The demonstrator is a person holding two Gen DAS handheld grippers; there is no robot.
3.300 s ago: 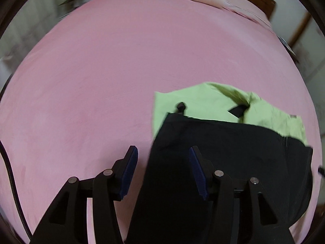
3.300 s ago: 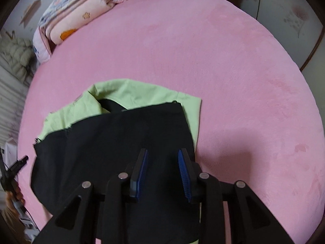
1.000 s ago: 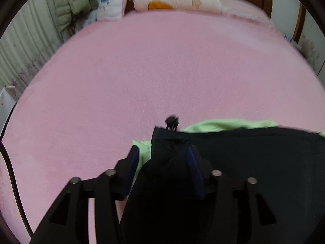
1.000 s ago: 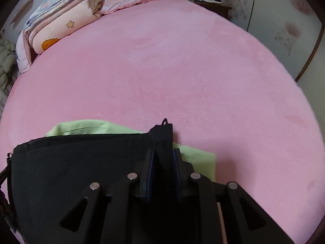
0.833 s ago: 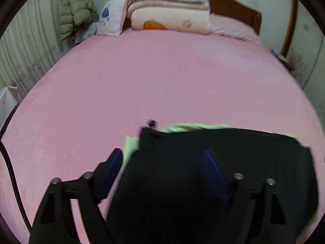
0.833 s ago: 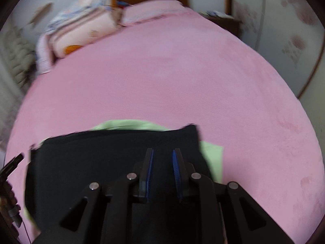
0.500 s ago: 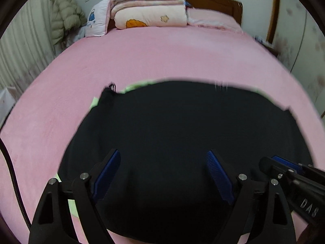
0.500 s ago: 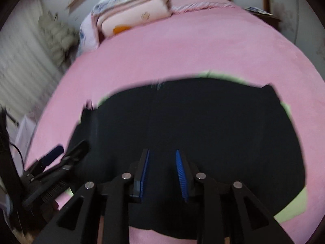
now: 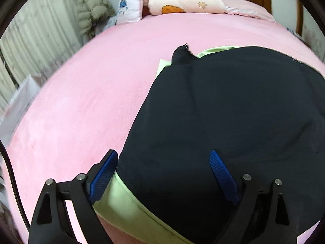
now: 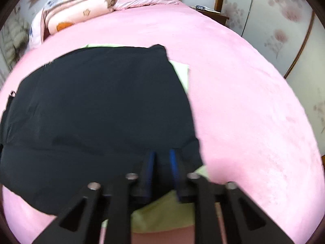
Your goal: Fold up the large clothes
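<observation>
A black garment [image 9: 233,122] lies folded flat on the pink bed, on top of a light green garment [image 9: 130,205] whose edges stick out at the near and far sides. It shows in the right wrist view too [image 10: 97,111], with green fabric [image 10: 164,213] under it. My left gripper [image 9: 164,174] is open wide and empty above the black garment's near left corner. My right gripper [image 10: 161,162] has its blue pads a narrow gap apart above the near right edge; nothing is held between them.
The pink bedspread [image 9: 85,93] spreads wide on all sides. Folded quilts and pillows [image 9: 182,2] sit at the headboard. A puffy coat [image 9: 89,16] hangs by the curtain at the left. A nightstand [image 10: 211,14] and wardrobe doors stand to the right.
Both grippers carried the black garment's edge forward over itself and let it go. It now lies flat. Both grippers have drawn back to the near edge, the left one opened wide.
</observation>
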